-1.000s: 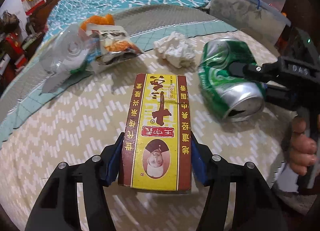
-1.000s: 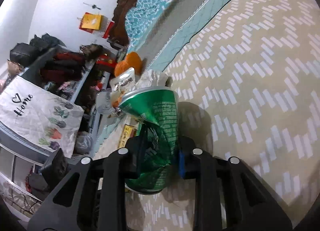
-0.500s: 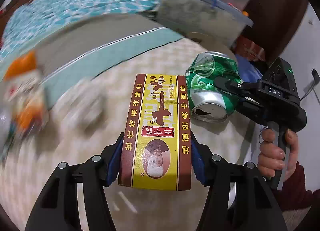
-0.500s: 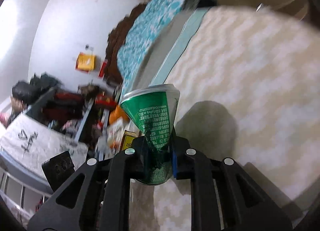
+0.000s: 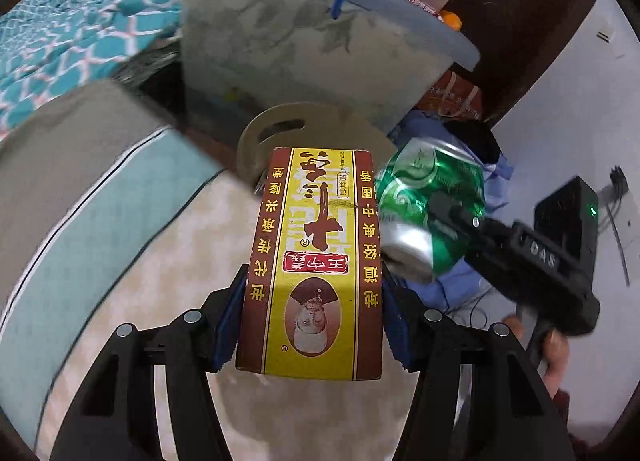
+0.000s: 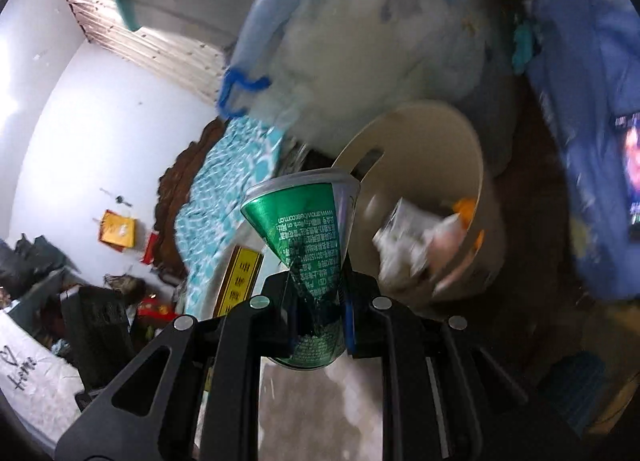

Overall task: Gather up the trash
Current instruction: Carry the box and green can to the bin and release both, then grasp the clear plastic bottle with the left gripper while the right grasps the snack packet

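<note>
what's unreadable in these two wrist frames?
- Left wrist: bin interior hidden behind the yellow box; only rim and handle slot show.
- Right wrist: trash inside the bin is motion-blurred; items can't be identified.
- Right wrist: base of the green can hidden by the right gripper.
- Left wrist: box underside unseen.
</note>
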Demonstrator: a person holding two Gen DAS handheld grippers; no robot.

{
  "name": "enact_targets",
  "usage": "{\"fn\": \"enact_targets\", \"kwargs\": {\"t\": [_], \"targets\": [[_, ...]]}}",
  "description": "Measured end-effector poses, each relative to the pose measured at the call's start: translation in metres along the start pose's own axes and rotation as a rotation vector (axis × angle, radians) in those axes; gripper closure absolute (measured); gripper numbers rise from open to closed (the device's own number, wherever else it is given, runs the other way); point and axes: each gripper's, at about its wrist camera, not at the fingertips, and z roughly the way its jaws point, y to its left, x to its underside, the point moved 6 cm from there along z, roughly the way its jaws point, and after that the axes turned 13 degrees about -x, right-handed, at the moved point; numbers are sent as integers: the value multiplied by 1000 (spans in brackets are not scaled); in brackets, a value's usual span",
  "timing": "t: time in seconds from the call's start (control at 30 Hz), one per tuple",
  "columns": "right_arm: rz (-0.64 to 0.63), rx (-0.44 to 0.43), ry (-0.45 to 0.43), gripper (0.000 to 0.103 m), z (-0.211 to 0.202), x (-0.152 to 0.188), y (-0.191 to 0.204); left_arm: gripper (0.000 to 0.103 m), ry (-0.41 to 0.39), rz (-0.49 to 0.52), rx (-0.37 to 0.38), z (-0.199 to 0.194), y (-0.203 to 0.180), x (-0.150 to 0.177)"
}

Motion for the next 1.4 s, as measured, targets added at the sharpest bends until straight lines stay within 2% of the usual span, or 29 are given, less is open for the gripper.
{"fn": "enact_targets", "kwargs": {"t": [0.17,0.2,0.23,0.27,0.3,0.33,0.43,0.63,0.8,0.93,1.0,1.1,1.17,1.2,1.27,1.3,1.33,1.4], "targets": [[-36,67,-5,81,13,-21,-8,45,13,30,-45,37,-13,-32],[-35,72,-2,80,16,-23,-11,42,12,25,-55,42,-13,-33],[-30,71,-1,71,17,-24,-13,35,20,18,-66,48,-12,-36],[-27,74,-7,48,18,-23,-13,21,26,7,-75,52,-11,-38],[-31,79,-33,36,15,-24,-14,19,27,-6,-83,53,-9,-39],[-45,84,-52,33,11,-24,-13,19,27,-17,-80,52,-7,-39],[-59,80,-62,33,7,-22,-6,19,18,-31,-52,40,-4,-35],[-100,27,-52,33,1,1,31,19,-66,-51,-7,-26,6,-2],[-148,-22,38,33,20,32,64,19,-152,-54,-63,-88,40,53],[-195,-81,149,33,52,72,104,19,-192,-109,-141,-137,96,112],[-233,-114,213,33,70,97,127,19,-202,-164,-174,-161,130,139],[-309,-162,323,33,101,142,168,19,-237,-300,-255,-205,195,180],[-365,-192,404,33,122,178,197,14,-235,-461,-335,-234,251,210],[-393,-204,437,33,130,194,210,10,-227,-542,-345,-242,276,222],[-471,-222,509,33,150,232,239,9,-176,-747,-337,-247,335,252],[-500,-230,533,34,157,247,251,9,-151,-814,-319,-245,353,261],[-536,-243,563,35,167,266,267,9,-127,-905,-272,-240,377,273],[-600,-249,607,41,186,295,291,9,-118,-987,-203,-233,401,284]]}}
